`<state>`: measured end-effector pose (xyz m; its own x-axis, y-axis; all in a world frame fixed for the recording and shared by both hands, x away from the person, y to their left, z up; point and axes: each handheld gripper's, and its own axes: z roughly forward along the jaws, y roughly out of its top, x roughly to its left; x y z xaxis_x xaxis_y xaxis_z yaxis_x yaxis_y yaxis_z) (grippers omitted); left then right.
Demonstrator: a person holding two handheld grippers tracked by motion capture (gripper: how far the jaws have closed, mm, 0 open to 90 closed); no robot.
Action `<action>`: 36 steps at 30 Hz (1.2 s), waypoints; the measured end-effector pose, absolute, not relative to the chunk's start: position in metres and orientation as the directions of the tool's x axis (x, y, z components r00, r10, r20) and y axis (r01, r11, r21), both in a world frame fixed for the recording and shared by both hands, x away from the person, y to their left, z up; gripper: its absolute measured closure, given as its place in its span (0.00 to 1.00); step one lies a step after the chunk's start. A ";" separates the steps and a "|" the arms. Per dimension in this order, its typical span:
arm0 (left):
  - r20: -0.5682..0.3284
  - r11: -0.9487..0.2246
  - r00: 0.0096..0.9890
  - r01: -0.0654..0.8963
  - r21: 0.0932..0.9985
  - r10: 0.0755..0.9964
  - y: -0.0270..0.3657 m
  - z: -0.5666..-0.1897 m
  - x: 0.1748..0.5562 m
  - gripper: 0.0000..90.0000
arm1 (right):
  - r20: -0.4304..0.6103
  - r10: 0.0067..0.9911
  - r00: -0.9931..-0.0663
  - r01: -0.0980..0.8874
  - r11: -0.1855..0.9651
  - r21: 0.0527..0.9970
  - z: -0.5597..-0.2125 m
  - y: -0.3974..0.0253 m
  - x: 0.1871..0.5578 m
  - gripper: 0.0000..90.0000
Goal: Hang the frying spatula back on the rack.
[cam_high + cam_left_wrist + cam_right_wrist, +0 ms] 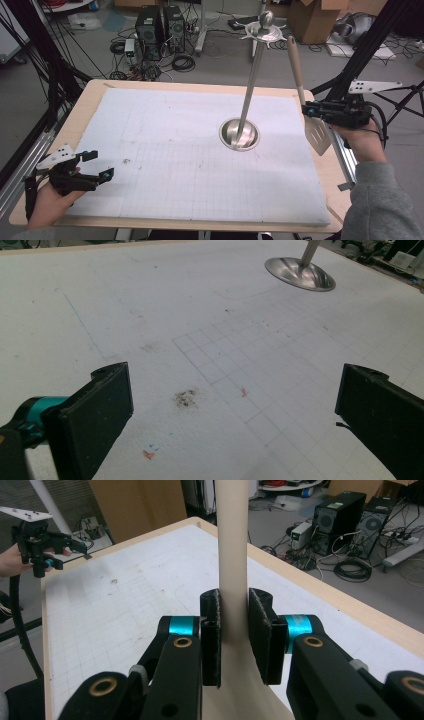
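From the high view, a white gridded mat [190, 155] covers the wooden counter [95, 87], and a steel utensil stand [241, 134] sits right of centre, its pole leaning up to a crown of hooks [263, 33] between the spatula and the far edge. Beyond the counter lie computer towers [159, 25], cables and cardboard boxes. The right tool [312, 109] is raised at the right edge, clenched on a wooden-handled spatula [316, 132] whose slotted metal blade hangs below the jaws while the handle rises toward the hooks; it is apart from the stand. The left tool [100, 167] rests low at the near left corner, holding nothing. In the left gripper view, the left tool [235, 405] stands released with its jaws wide over the stained mat, the stand's base [299, 273] well ahead. In the right gripper view, the pads [212, 630] press both sides of the spatula's pale handle [232, 555]; the blade seems to lie below the frame.
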<state>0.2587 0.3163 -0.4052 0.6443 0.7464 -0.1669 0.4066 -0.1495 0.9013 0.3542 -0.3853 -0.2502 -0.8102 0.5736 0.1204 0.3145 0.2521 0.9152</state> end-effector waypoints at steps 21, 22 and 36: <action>-0.166 -0.148 0.639 0.408 0.901 0.751 0.318 -0.406 0.257 0.03 | 0.121 0.578 -0.807 0.324 0.261 0.909 -0.256 -0.373 0.365 0.85; -0.167 -0.147 0.639 0.409 0.901 0.751 0.318 -0.406 0.257 0.03 | 0.121 0.581 -0.805 0.325 0.262 0.909 -0.256 -0.373 0.366 0.85; -0.169 -0.143 0.632 0.411 0.901 0.756 0.320 -0.406 0.254 0.03 | 0.102 0.588 -0.803 0.319 0.279 0.906 -0.260 -0.364 0.373 0.85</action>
<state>0.2542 0.3202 -0.4063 0.6325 0.7560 -0.1686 0.4105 -0.1426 0.9006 0.3725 -0.3640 -0.2600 -0.8028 0.5875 0.1016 0.3186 0.2786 0.9060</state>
